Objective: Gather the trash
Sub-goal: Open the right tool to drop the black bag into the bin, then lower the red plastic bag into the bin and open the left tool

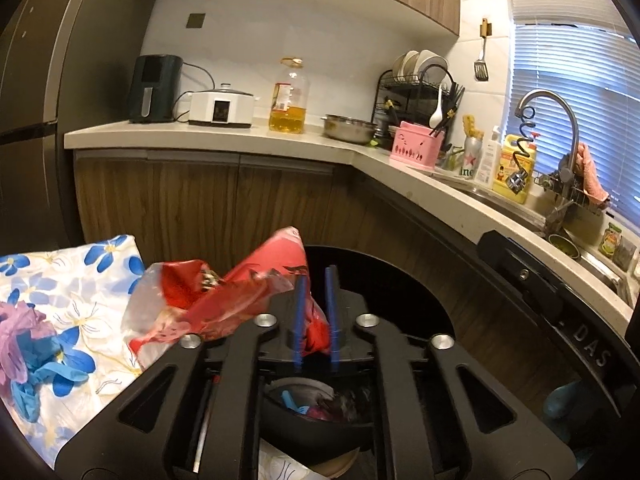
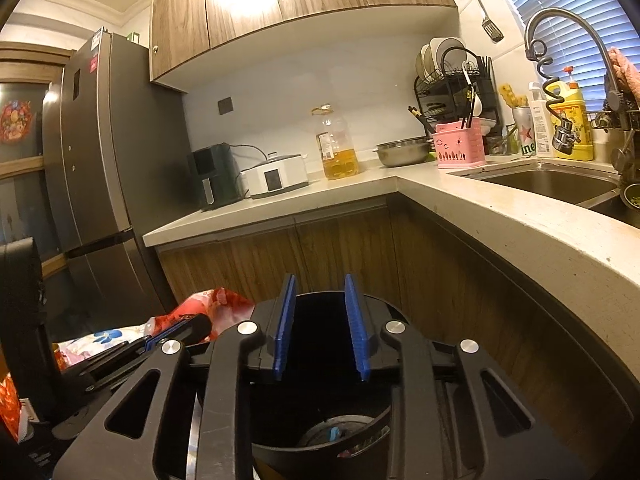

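Over the open mouth of the black bin point(image 2: 320, 432), both grippers, evidently so that anything let go falls inside. Left gripper point(image 1: 316, 312): blue fingers a narrow gap apart, crumpled red plastic bag point(image 1: 236, 300) between them and spilling left; whether the pads press on it or have just slackened, cannot tell. Right gripper point(image 2: 320, 328): fingers apart, nothing between them, only the dark of the bin. Down in the bin, other trash already, among it a scrap of blue. Left of the bin, a floral cloth point(image 1: 72, 300) with blue and purple litter point(image 1: 28, 360) on it, likely next. Tight on the right: the worktop edge point(image 2: 520, 240) curves close round the bin. Freer room leftward, toward the cloth.
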The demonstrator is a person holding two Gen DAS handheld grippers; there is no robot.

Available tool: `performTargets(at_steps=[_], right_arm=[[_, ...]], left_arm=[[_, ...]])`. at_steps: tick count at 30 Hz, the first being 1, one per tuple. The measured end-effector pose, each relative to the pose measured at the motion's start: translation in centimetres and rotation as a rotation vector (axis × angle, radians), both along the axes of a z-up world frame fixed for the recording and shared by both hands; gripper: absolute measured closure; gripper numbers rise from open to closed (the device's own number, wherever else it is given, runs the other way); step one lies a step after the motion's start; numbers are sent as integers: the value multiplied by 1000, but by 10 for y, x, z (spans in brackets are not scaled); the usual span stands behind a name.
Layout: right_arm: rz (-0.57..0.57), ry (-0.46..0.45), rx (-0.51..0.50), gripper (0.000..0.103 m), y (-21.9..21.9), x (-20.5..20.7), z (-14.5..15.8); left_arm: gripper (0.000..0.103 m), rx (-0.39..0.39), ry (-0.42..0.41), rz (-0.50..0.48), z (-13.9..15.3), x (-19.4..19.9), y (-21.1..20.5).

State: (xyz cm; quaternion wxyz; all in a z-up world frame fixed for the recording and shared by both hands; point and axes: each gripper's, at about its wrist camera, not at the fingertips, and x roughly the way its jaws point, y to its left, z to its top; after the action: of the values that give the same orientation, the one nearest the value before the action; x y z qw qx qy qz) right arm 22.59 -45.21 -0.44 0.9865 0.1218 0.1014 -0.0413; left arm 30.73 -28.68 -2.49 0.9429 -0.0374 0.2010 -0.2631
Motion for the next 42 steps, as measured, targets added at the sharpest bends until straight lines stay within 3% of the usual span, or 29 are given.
performTargets(at_steps=[5,14,27,30,32,38,42], right_arm=[[-15,-3,9,59,-1,-8,-1],[-52,-13,31,58,-12,-20,0],[-87,-24,26,58,-18,-30,-1],[-88,-24,26,58,-17,-32,-2],[-82,-23,24,58,-15,-33,-3],[-71,-18,25,58,-11,-33,-6],[-60,-13,27,58,-10,-33,-9]], left_arm=[[65,-1,4,-30,-4,-5,0],[64,-11,64,-103,-20,0,-7],[64,-7,68,-166,-30,-8,-9],[71,-6,69,-177,-32,-9,-8],[83,15,63,-175,-34,-10,-8],[102,38,76,-165,-40,-7,-5],[103,28,72,-178,-40,-9,-4]])
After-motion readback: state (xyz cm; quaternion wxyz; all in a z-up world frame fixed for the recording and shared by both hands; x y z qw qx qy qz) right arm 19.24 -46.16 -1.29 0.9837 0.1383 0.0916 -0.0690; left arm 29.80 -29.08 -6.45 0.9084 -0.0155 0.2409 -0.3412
